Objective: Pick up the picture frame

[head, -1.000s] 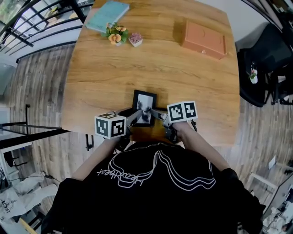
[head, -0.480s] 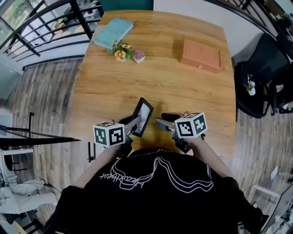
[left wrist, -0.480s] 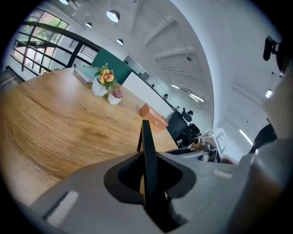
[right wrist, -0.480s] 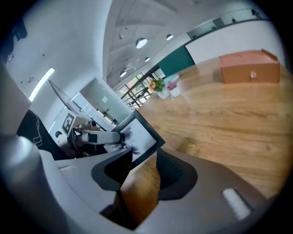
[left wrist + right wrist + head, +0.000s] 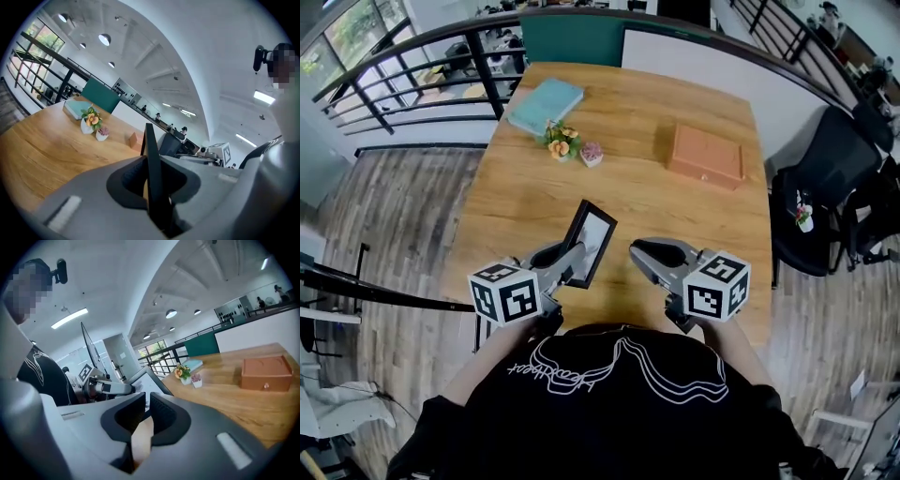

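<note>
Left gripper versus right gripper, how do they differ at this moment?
The left gripper is clamped on the lower edge of the picture frame and holds it tilted; the right gripper holds nothing. The left gripper's jaws press on the frame, while the right gripper's jaws stand narrowly apart with nothing between them. Both carry a marker cube and sit over the near edge of the table.

Only one legible print: a white cursive word on the back of the person's black shirt (image 5: 619, 375), under a looping line drawing. It appears to read "Heartbeat", but I am not sure of that.

Left marker cube (image 5: 514, 292) and right marker cube (image 5: 717, 286): black-and-white square patterns, no letters or digits.

Sheet on the wall (image 5: 123, 355): too small to read.
</note>
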`<state>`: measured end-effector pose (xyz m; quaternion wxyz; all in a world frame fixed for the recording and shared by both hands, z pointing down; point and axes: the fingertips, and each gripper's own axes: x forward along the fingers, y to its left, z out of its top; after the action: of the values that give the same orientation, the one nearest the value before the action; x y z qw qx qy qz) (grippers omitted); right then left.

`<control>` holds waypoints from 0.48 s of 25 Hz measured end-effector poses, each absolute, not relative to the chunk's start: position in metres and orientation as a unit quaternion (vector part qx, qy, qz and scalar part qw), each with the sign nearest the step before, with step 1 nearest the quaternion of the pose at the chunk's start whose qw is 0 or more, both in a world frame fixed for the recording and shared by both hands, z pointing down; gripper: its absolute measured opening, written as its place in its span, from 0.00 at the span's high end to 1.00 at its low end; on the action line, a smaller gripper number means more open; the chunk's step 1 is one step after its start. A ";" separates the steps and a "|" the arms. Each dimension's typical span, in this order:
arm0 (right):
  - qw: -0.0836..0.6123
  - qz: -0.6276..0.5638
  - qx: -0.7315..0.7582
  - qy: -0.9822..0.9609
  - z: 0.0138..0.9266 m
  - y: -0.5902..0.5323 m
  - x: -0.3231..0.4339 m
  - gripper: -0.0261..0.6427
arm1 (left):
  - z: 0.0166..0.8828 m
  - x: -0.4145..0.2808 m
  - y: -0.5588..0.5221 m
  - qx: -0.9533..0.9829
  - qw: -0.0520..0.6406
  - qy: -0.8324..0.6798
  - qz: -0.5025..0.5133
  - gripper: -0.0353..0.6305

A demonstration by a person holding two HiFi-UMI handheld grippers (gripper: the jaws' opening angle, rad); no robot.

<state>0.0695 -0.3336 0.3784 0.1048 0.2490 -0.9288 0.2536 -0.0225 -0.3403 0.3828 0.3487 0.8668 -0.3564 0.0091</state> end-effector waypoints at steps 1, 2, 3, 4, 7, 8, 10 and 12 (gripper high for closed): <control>0.095 0.247 0.249 -0.932 0.372 -0.333 0.070 0.89 | 0.375 -0.022 -0.340 0.870 0.344 -0.355 0.002 0.85; 0.087 0.241 0.248 -0.934 0.366 -0.332 0.070 0.90 | 0.368 -0.022 -0.339 0.872 0.340 -0.353 -0.005 0.85; 0.081 0.237 0.249 -0.936 0.362 -0.330 0.072 0.91 | 0.362 -0.022 -0.338 0.873 0.337 -0.352 -0.011 0.85; 0.076 0.233 0.249 -0.937 0.360 -0.329 0.073 0.92 | 0.357 -0.021 -0.338 0.874 0.335 -0.351 -0.017 0.85; 0.065 0.228 0.251 -0.938 0.354 -0.326 0.078 0.92 | 0.343 -0.019 -0.336 0.879 0.326 -0.348 -0.027 0.85; 0.060 0.229 0.252 -0.939 0.353 -0.325 0.079 0.92 | 0.339 -0.019 -0.336 0.880 0.322 -0.348 -0.030 0.85; 0.050 0.236 0.250 -0.938 0.352 -0.324 0.080 0.92 | 0.334 -0.019 -0.336 0.882 0.316 -0.349 -0.034 0.85; 0.043 0.240 0.248 -0.938 0.351 -0.322 0.080 0.92 | 0.331 -0.019 -0.336 0.882 0.312 -0.350 -0.039 0.85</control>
<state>0.0801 -0.3220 0.3509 0.0434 0.2481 -0.9375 0.2400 -0.0186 -0.3357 0.3307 0.3122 0.8824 -0.3497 -0.0391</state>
